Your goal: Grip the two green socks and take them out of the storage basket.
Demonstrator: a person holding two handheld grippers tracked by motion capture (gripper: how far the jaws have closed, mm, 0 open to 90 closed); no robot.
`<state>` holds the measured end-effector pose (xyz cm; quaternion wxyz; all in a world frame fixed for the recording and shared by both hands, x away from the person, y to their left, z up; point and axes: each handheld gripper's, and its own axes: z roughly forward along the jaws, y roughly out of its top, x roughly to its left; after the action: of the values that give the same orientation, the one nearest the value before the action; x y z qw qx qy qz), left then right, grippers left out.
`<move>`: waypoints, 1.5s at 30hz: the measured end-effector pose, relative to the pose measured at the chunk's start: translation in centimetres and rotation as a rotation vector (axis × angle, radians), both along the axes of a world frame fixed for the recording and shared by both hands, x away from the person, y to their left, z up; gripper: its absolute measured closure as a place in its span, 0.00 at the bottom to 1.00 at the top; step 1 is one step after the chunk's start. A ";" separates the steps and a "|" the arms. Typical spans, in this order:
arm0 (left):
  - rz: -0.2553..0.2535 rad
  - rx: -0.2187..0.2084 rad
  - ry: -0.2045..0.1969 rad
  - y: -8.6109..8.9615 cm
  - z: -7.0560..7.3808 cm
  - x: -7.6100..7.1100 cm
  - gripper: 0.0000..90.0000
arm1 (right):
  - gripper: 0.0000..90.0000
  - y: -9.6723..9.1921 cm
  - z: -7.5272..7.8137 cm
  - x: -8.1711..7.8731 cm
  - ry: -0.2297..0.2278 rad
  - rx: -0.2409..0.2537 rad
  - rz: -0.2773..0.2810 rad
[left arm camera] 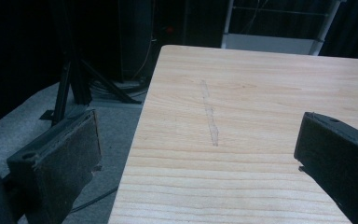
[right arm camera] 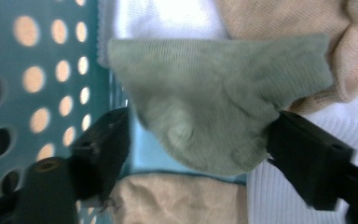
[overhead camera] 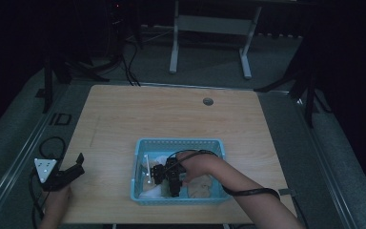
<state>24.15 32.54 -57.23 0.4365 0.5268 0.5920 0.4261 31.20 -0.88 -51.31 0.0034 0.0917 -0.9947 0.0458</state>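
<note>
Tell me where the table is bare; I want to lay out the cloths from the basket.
The table is bare beyond the basket up to the small round hole, and between the basket and the left gripper. It is crowded inside the basket, where the right gripper straddles a green cloth among beige and white ones.

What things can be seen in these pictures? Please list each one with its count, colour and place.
table: one, light wood, centre of the high view
basket: one, light blue with round holes, near edge of the table
grey-green sock: one, in the basket, between the right gripper's jaws
beige cloths: at least two, in the basket
white cloths: at least two, in the basket
round grommet: one, grey, far part of the table
white desk frame: one, on the floor behind
left gripper: black, open, at the table's left edge
right gripper: black, jaws apart around the sock
</note>
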 end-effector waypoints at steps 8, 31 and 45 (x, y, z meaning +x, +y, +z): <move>0.006 0.000 -0.001 0.0 0.0 0.0 0.01 | 0.79 0.1 1.1 0.1 -0.060 0.013 -0.046; 0.010 -0.001 0.004 0.0 0.0 0.1 0.01 | 0.93 -1.6 10.1 -0.4 -0.151 0.103 -0.048; 0.012 0.007 0.009 -0.1 0.0 0.1 0.01 | 0.93 -5.0 14.1 -0.2 -0.169 0.163 -0.107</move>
<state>24.29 32.48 -57.27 0.4293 0.5266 0.5957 0.4285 31.04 -5.84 -37.22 -0.0857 0.0345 -0.9953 -0.0277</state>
